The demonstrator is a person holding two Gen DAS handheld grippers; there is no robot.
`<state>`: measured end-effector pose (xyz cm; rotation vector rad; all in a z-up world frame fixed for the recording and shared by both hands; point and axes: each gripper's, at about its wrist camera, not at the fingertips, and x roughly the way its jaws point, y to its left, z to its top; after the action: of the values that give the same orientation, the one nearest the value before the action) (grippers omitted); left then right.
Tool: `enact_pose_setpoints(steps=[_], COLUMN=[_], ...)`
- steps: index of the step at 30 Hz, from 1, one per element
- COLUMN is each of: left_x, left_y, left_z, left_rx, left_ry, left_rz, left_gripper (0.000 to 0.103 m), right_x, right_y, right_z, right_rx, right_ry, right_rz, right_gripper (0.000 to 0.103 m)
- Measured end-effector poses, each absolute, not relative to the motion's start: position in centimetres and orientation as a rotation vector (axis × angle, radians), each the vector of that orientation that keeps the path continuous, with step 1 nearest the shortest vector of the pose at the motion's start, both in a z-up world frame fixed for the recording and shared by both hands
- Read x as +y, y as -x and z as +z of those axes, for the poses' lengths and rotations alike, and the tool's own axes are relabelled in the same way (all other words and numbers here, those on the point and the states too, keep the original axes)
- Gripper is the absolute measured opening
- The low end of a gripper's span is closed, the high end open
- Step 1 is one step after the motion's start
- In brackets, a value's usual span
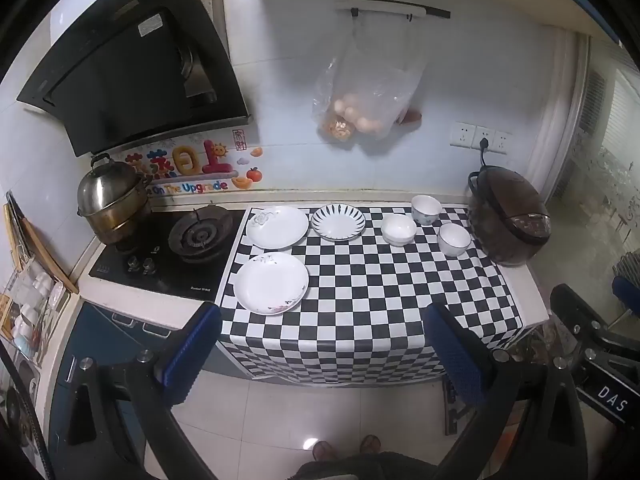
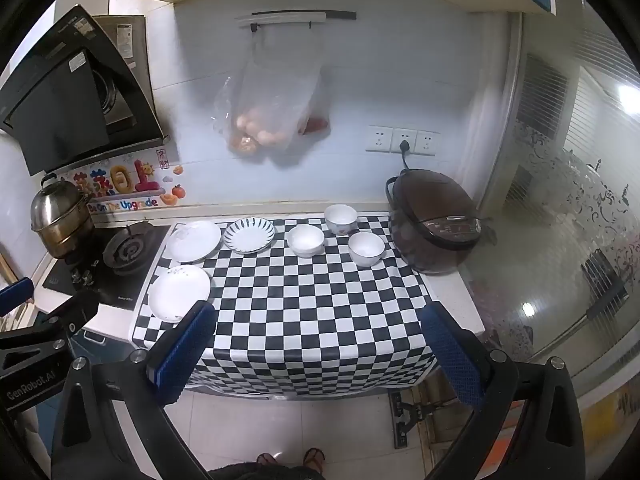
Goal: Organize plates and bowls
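Both the left tool (image 1: 322, 344) and right tool (image 2: 316, 344) hang wide and empty before the checkered tabletop (image 2: 304, 300). Three plates (image 1: 271, 282) lie at its left; three bowls (image 1: 399, 229) stand near the rice cooker (image 1: 508, 216).

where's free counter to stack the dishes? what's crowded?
Free: the front and middle of the checkered cloth, right of the near plate, below the bowls. Crowded: the back row, with a white plate, striped plate and three bowls up to the rice cooker. Both grippers are open, short of the counter.
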<state>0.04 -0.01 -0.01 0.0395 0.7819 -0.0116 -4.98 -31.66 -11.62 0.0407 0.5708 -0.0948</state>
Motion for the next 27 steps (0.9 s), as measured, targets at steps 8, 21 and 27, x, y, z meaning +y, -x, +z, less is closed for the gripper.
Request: enact_pose_setpoints(steps=[8,21,27], left_x=[-0.1,-0.6,-1.1], left_y=[-0.1,-0.1,-0.1], left_z=[-0.1,0.1,0.4], left_rx=[0.775,0.772,0.767], left_ry=[-0.043,-0.04,-0.04], left_rz=[-0.011,-0.01,-0.012], left_gripper=[0.103,0.103,0.103], right_x=[-31.8,-31.7,-32.2], right_y=[4.7,4.6,4.7], right_z=[-11.6,-11.6,-11.7], right_rx=[0.573,0.57,0.566], right_ry=[-0.048,-0.04,-0.036], right_rz=[-0.092,-0.1,-0.106], right_gripper=[0.103,0.103,0.103])
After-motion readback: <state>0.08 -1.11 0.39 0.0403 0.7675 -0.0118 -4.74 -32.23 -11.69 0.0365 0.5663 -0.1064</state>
